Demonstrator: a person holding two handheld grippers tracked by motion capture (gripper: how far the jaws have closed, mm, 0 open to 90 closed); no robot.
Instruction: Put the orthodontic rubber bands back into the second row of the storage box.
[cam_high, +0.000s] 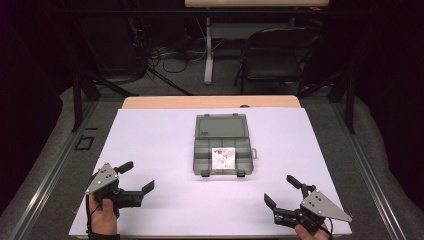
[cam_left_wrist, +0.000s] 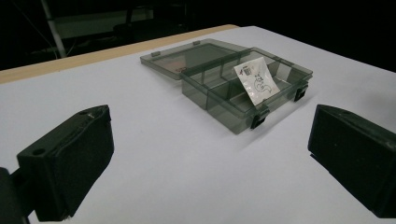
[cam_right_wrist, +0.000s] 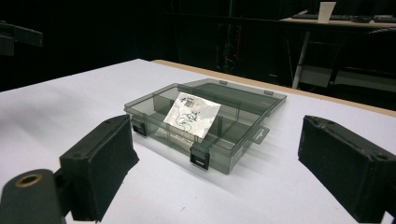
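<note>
A white sheet (cam_high: 165, 150) is laid over the table (cam_high: 210, 102), whose wooden edge is exposed along the far side. A translucent grey compartment box (cam_high: 222, 146) is placed on the sheet at the centre, slightly toward the far side, with its lid (cam_high: 221, 126) folded flat open on the far side. The box is divided into several compartments, and two dark latches are seen on its near wall. A small clear packet (cam_high: 223, 159) with a printed label and dark contents is seen leaning in the near middle part of the box, one edge raised against a divider; its exact compartment cannot be determined. The left gripper (cam_high: 135, 177) is held by a hand (cam_high: 102, 216) at the near left of the sheet, well apart from the box, with its jaws spread wide and nothing between them. The right gripper (cam_high: 281, 191) is held at the near right corner of the sheet, likewise well apart from the box, with its jaws spread wide and empty. In the left gripper view the box (cam_left_wrist: 243, 84) and packet (cam_left_wrist: 256, 80) are seen beyond the open jaws, toward the right. In the right gripper view the box (cam_right_wrist: 205, 123) and packet (cam_right_wrist: 192, 115) are seen between the open jaws, farther off. A folding chair (cam_high: 272, 55) and a table leg (cam_high: 208, 50) are visible on the floor beyond the table.
</note>
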